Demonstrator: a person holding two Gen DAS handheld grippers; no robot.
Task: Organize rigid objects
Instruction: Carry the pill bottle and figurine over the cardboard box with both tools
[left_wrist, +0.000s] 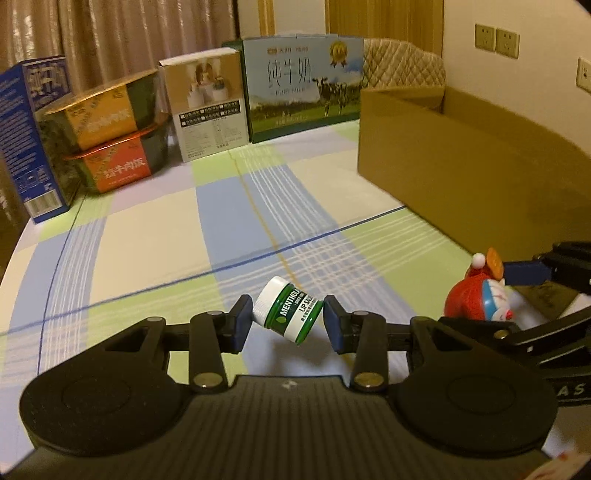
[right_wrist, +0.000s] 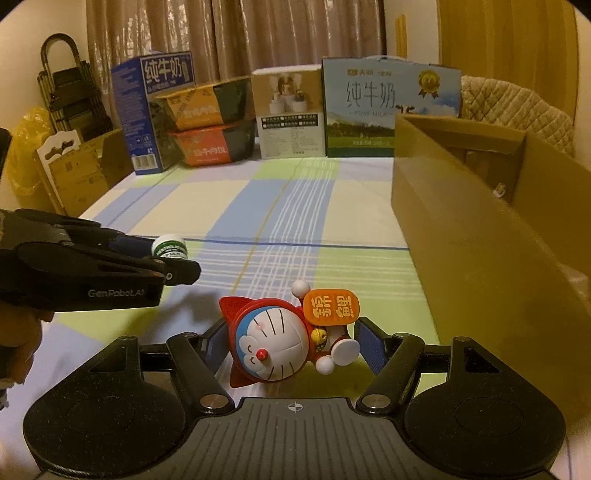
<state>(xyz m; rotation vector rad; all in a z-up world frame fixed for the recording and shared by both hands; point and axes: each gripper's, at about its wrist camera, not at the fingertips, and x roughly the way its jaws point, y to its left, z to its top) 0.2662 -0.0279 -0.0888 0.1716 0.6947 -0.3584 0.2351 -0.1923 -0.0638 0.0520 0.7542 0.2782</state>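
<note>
Nearest us, our left hand-held gripper (left_wrist: 288, 321) is clamping a tilted lip balm jar (left_wrist: 287, 313) above the checked surface (left_wrist: 147, 240). Our right hand-held gripper (right_wrist: 290, 345) is bracketing a red cat figurine (right_wrist: 280, 343), though we cannot tell if both pads are touching. We are likely mid-pickup; next, carrying both into the cardboard box (right_wrist: 461, 221). Only the right view is showing the box's open interior.

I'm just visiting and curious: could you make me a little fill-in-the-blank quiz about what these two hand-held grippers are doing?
1. The left hand-held gripper holds a small ____ jar labelled lip salve.
2. The right hand-held gripper holds a cat figurine with a ____ nose.
3. The open cardboard box stands on the ____ side.

Missing words: green; red; right
</note>
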